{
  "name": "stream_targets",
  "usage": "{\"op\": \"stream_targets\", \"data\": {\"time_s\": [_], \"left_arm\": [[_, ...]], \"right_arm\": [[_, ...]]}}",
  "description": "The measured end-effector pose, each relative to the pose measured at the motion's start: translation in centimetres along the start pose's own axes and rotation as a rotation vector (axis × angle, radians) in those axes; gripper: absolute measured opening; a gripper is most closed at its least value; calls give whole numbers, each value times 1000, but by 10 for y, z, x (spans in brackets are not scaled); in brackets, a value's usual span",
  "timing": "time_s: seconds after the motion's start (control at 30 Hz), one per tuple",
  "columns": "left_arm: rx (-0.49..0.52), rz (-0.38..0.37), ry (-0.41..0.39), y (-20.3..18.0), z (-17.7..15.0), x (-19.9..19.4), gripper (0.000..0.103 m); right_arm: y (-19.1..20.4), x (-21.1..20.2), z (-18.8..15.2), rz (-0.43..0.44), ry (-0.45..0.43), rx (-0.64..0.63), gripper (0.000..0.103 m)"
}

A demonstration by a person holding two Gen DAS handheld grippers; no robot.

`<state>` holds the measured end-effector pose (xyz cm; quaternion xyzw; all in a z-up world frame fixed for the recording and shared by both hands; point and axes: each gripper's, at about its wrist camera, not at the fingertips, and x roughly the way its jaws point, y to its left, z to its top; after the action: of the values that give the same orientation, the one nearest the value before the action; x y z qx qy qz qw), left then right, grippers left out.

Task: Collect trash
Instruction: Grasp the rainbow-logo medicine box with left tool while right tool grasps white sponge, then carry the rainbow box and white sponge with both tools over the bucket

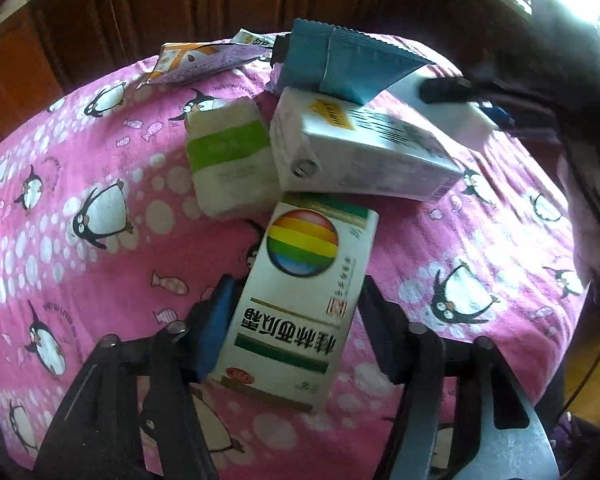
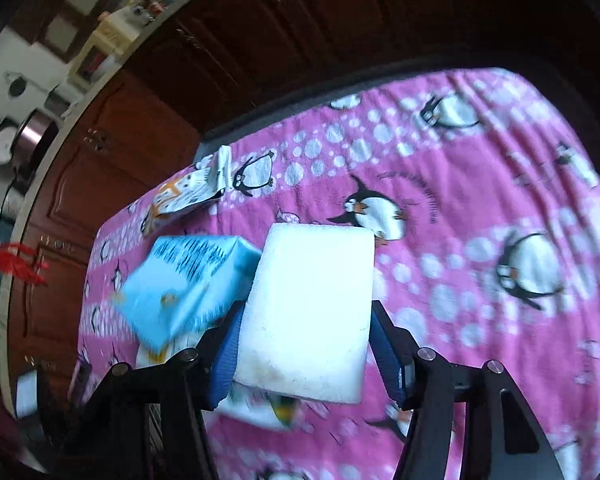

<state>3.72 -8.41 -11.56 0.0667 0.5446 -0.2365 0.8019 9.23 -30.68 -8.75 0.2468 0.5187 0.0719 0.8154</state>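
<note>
While the pink penguin-print cloth [image 1: 80, 168] is covering the table, the left gripper [image 1: 296, 320] is reaching down with its jaws around a white rectangular carton with a rainbow circle [image 1: 300, 296]; the blue pad on one side is touching the carton, the other jaw is standing just off it. Beyond it, toward the far edge, a green-banded white tissue pack [image 1: 228, 156], a pale printed box [image 1: 360, 152], a blue foil wrapper [image 1: 340, 60] and an orange-and-white sachet [image 1: 196, 62] are lying close together. The right gripper [image 2: 304, 344] is clamping its jaws on a white rectangular foam block [image 2: 312, 312], with a light blue crumpled bag [image 2: 184, 284] lying just beside it.
</note>
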Motion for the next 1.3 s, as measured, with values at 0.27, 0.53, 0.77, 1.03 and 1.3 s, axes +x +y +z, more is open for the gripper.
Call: {"op": "stream_targets", "data": {"time_s": [0.27,0.53,0.77,1.03,1.3], "left_arm": [[-5,-31,-36,-5,-19,-33,51],[68,-54,-83,-55,-28,-61,49],[114,-84,-115,-88,-19,-69,49],[169,-107,-131,-117,-9,-68,49],[228,-131,-159,-156,14,-70,49]], "right_arm": [[-17,-56,-44,17,-65,-11,58],[-20,-84,-77,23,-103,-33,58],[-30,-106,-92,14,-136,-28,58],[-60,-135,-101,-4,-190,36,58],[-95,-164,-108,-37,-248,97,58]]}}
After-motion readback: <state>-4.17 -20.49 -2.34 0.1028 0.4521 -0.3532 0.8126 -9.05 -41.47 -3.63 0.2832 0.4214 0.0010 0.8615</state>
